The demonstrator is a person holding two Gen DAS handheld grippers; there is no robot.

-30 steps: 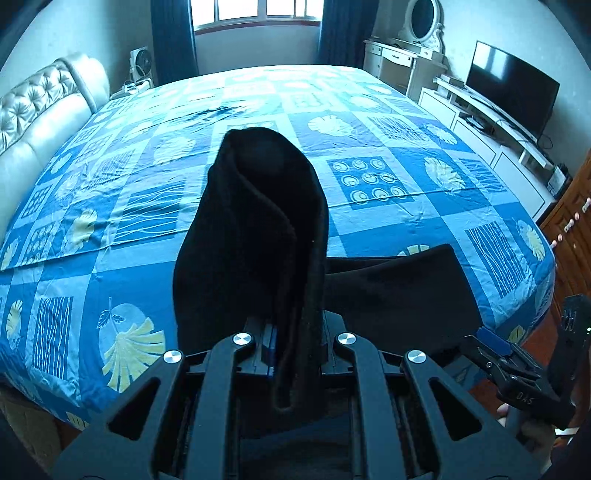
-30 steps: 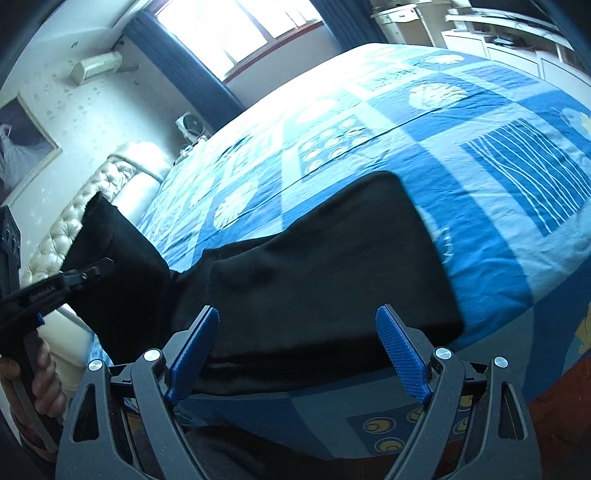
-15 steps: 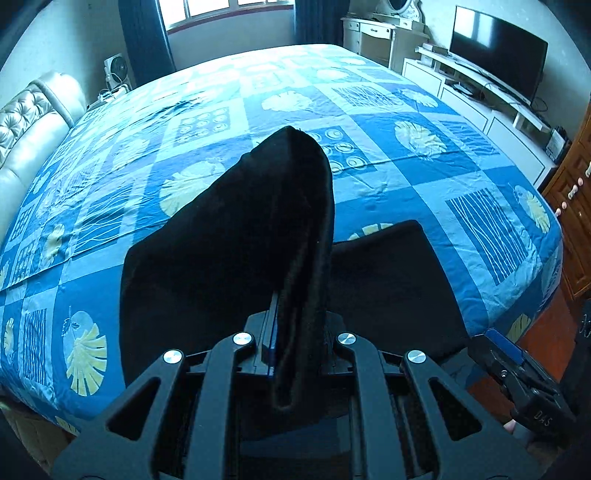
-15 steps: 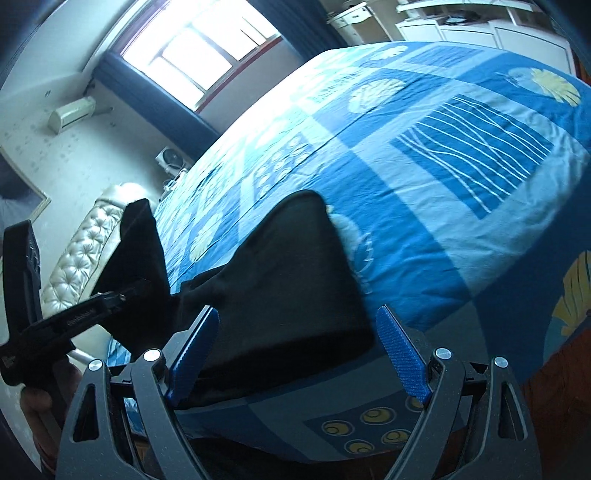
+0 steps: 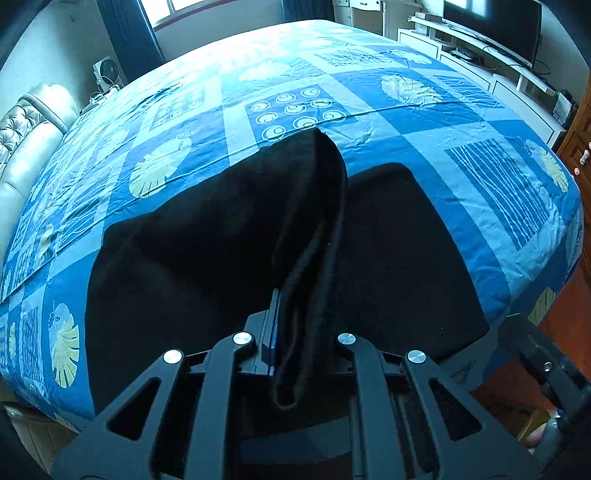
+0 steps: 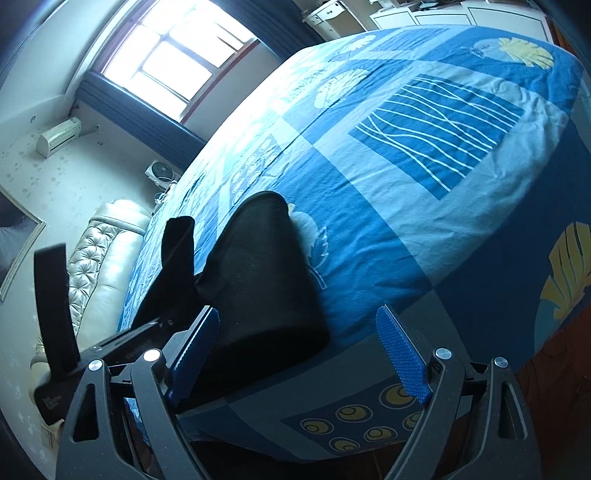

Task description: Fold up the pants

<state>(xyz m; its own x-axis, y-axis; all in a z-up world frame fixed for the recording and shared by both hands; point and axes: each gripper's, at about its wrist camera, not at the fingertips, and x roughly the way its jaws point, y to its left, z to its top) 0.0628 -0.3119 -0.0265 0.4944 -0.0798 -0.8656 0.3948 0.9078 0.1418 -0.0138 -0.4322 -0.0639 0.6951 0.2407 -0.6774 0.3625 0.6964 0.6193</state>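
Black pants (image 5: 207, 258) lie on the blue patterned bed near its front edge. My left gripper (image 5: 295, 328) is shut on a folded end of the pants, which stands up between its fingers and arches over the part lying flat to the right (image 5: 399, 251). In the right wrist view the pants (image 6: 258, 280) lie at lower left, and the left gripper shows there holding the raised cloth (image 6: 177, 258). My right gripper (image 6: 299, 354) is open and empty at the bed's edge, beside the pants.
The blue bedspread (image 5: 424, 122) spreads out beyond the pants. A padded headboard (image 5: 26, 136) is at left. A TV (image 5: 491, 26) on a white cabinet stands at right, and a wooden cabinet (image 5: 580, 147) is at far right. A window (image 6: 177, 62) is behind the bed.
My left gripper has carried the held end of the pants to the right, over the flat part. My right gripper has swung right, away from the pants, staying open.
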